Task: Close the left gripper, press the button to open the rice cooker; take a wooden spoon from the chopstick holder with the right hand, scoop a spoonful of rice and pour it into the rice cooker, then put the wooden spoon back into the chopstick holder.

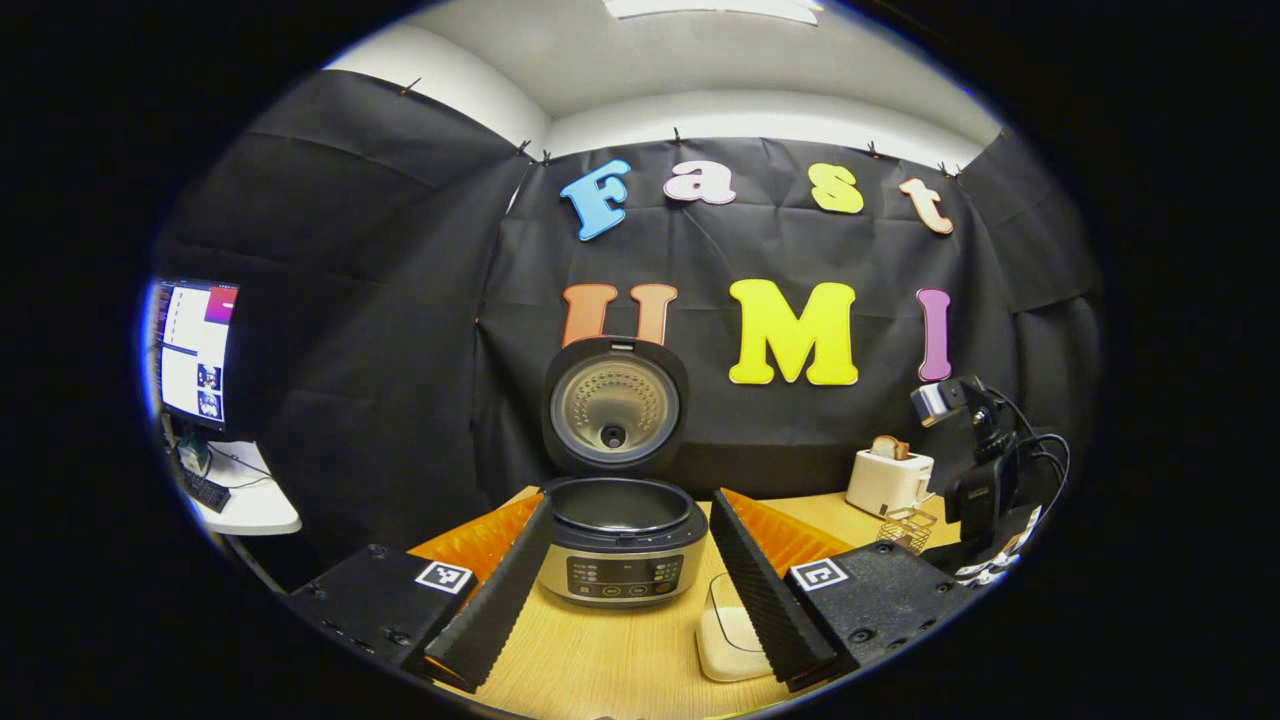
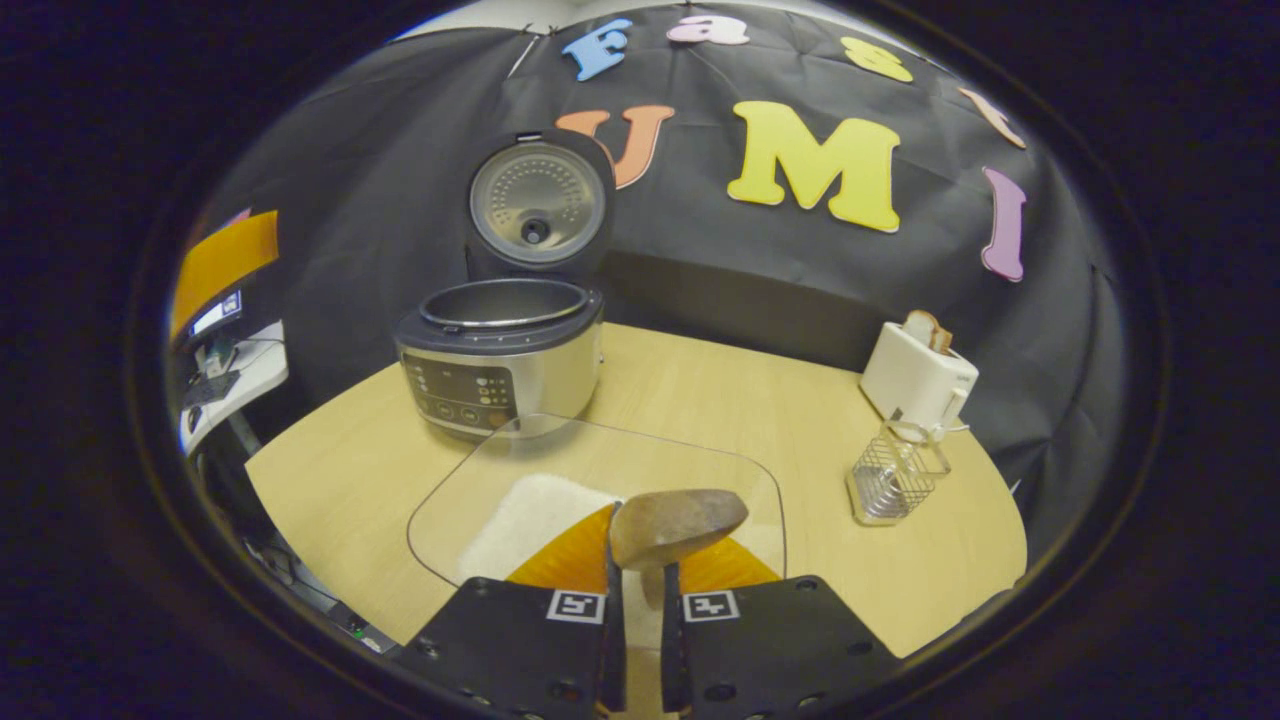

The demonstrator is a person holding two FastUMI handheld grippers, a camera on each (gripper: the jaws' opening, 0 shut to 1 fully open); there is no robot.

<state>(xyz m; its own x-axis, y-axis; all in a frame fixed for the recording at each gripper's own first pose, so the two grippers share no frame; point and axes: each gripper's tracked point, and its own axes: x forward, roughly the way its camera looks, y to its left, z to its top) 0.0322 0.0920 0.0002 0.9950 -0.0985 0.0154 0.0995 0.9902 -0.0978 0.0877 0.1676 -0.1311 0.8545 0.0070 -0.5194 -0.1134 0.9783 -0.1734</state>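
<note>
Two fisheye views of one tabletop (image 2: 700, 400). Left gripper view: left gripper (image 1: 625, 590) with fingers spread wide apart, empty, framing the rice cooker (image 1: 620, 540) straight ahead; lid (image 1: 615, 405) raised upright behind the open pot; control panel facing the camera; white dish of rice (image 1: 730, 630) partly hidden behind the right-hand finger; right gripper (image 1: 985, 480) seen farther off at the right edge, raised above the table with cables trailing; toaster (image 1: 888, 480) with a slice of bread and wire chopstick holder (image 1: 908, 528) near it; monitor (image 1: 195, 350) on a side desk at far left. Right gripper view: right gripper (image 2: 640, 640) with fingers drawn close together, gripping the handle of the wooden spoon (image 2: 678, 525), bowl of the spoon pointing forward and tilted; spoon held just above a clear glass-like dish (image 2: 600, 490) holding white rice (image 2: 530, 520), contact between spoon and rice not discernible; gripper angled downward toward the table; rice cooker (image 2: 505, 360) beyond the dish and to the left, well apart from the spoon, lid (image 2: 538, 205) open, inner pot showing bare metal; chopstick holder (image 2: 895, 470) to the right of the dish, standing just in front of the toaster (image 2: 915, 380). Contents of the spoon's bowl not visible from behind.
</note>
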